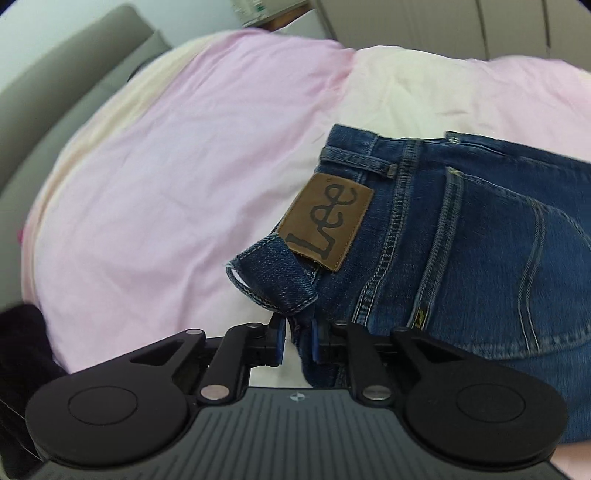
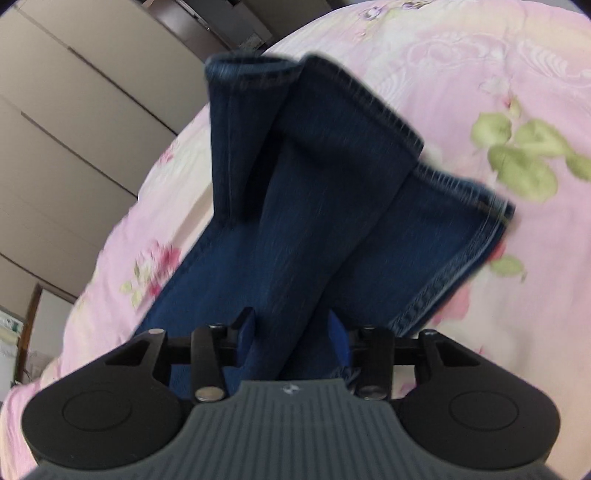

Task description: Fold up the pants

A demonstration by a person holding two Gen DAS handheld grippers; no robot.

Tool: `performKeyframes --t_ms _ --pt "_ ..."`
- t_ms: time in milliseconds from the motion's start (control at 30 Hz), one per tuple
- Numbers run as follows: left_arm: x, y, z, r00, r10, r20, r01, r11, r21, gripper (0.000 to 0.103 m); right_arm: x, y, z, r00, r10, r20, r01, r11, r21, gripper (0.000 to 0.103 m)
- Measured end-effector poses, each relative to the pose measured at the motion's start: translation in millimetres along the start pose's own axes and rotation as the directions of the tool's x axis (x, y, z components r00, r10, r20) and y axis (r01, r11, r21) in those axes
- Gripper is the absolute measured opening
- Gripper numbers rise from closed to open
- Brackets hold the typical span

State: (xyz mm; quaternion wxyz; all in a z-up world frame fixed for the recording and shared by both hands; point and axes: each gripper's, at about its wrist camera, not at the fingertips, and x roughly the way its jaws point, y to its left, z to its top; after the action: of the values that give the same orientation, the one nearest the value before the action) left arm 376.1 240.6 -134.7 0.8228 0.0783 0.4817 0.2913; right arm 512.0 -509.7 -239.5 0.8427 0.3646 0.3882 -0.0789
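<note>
Blue jeans (image 1: 461, 236) lie on a pink bed cover (image 1: 166, 177), waist end in the left wrist view, with a brown Lee patch (image 1: 325, 221) and a back pocket showing. My left gripper (image 1: 297, 341) is shut on a fold of the waistband, lifted a little. In the right wrist view the two leg ends (image 2: 314, 206) hang forward with their hems spread, off the floral cover (image 2: 517, 110). My right gripper (image 2: 291, 339) is shut on the bunched legs, with denim filling the gap between its blue pads.
A grey headboard or sofa edge (image 1: 55, 85) runs along the left. A dark cloth (image 1: 22, 350) lies at the lower left. Beige wardrobe doors (image 2: 74, 129) stand beyond the bed edge. A shelf with clutter (image 1: 266, 11) is at the far end.
</note>
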Motion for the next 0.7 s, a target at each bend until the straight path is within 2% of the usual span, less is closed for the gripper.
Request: performKeyframes --t_ms 67,133,200,267,300,333,400,467,567,633,700 --pt "-10.2 -3.8 3.1 0.999 0.038 -0.003 -0.038 0.998 0.047 0.031 -1.1 4.4 -2.2 1.0 0.0 0.014 0.0 1.0 -0.004 0.042" --pt "-24.3 -6.2 3.5 0.998 0.055 0.019 -0.056 0.995 0.086 0.033 -3.5 8.0 -1.8 1.0 -0.003 0.015 0.004 1.0 -0.019 0.042" --pt "-51.9 -12.9 -0.2 0.993 -0.005 0.117 -0.013 0.988 0.153 0.035 -9.6 13.9 -0.9 1.0 -0.019 0.021 0.02 0.998 -0.062 0.042" --pt "-80.1 -27.5 -1.9 0.982 -0.072 0.176 0.03 0.973 0.228 0.036 -18.3 19.3 0.5 0.999 -0.027 0.028 0.03 0.991 -0.128 0.042" --pt "-95.5 -37.7 -2.8 0.972 -0.13 0.194 0.075 0.96 0.269 0.036 -22.6 21.8 1.2 0.999 -0.037 0.033 0.042 0.985 -0.166 0.042" --pt "-109.6 -50.0 -4.4 0.959 -0.197 0.204 0.125 0.94 0.317 0.036 -25.9 23.0 2.2 0.998 -0.053 0.039 0.06 0.976 -0.21 0.042" --pt "-136.9 -79.5 -12.3 0.922 -0.32 0.218 0.204 0.88 0.429 0.036 -33.5 23.8 3.3 0.995 -0.082 0.053 0.094 0.958 -0.27 0.042" --pt "-157.8 -116.3 -26.8 0.88 -0.427 0.21 0.256 0.797 0.546 0.037 -44.9 19.4 3.0 0.993 -0.097 0.062 0.112 0.945 -0.308 0.042" --pt "-170.6 -170.2 -51.8 0.831 -0.531 0.167 0.286 0.665 0.69 0.037 -57.6 16.1 -2.6 0.993 -0.104 0.06 0.119 0.922 -0.367 0.041" --pt "-174.1 -198.1 -68.7 0.824 -0.544 0.155 0.252 0.598 0.761 0.04 -67.1 12.4 -8.9 0.992 -0.112 0.054 0.125 0.898 -0.422 0.041" --pt "-172.8 -210.6 -83.5 0.831 -0.523 0.189 0.19 0.586 0.788 0.04 -72.6 11.8 -14.6 0.991 -0.121 0.049 0.129 0.87 -0.476 0.041"
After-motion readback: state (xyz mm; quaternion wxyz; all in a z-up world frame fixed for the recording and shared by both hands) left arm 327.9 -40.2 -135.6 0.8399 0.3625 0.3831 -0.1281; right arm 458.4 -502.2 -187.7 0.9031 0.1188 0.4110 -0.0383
